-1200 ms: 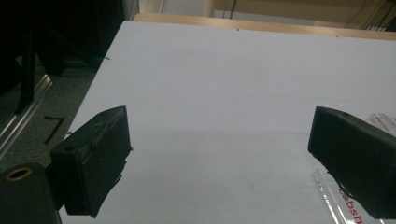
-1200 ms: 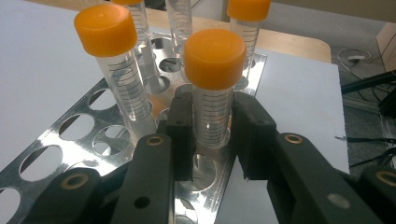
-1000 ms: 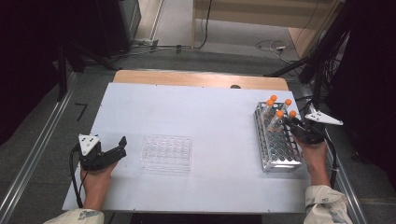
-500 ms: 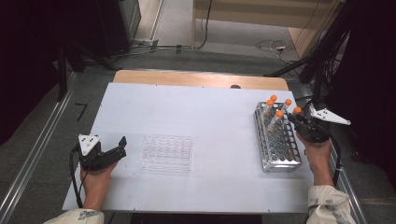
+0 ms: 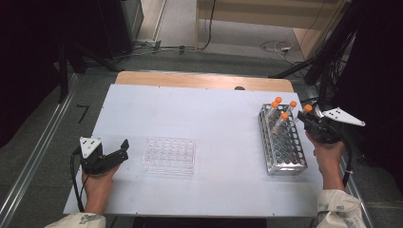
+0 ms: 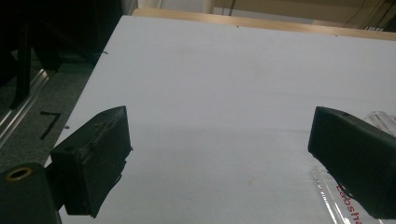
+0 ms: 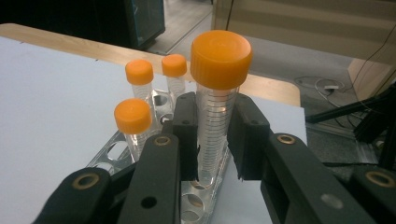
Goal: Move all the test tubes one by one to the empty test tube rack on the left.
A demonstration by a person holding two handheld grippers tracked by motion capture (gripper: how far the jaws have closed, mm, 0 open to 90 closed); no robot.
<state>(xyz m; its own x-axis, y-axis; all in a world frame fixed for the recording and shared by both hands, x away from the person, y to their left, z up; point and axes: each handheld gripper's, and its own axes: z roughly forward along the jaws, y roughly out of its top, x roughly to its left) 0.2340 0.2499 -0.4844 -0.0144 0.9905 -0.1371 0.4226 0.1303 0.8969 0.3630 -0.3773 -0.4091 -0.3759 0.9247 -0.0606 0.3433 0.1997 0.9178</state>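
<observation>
I see the white surface [image 5: 214, 123] carrying everything. At its right side stands the metal rack [image 5: 282, 142], with three orange-capped tubes [image 5: 276, 107] upright at its far end. Left of centre lies a clear well plate [image 5: 169, 155]. My right tool [image 7: 212, 140] is clamped on a fourth orange-capped tube [image 7: 217, 93], held upright above the rack's edge. My left tool [image 6: 219, 154] rests near the plate, jaws apart with nothing between them.
</observation>
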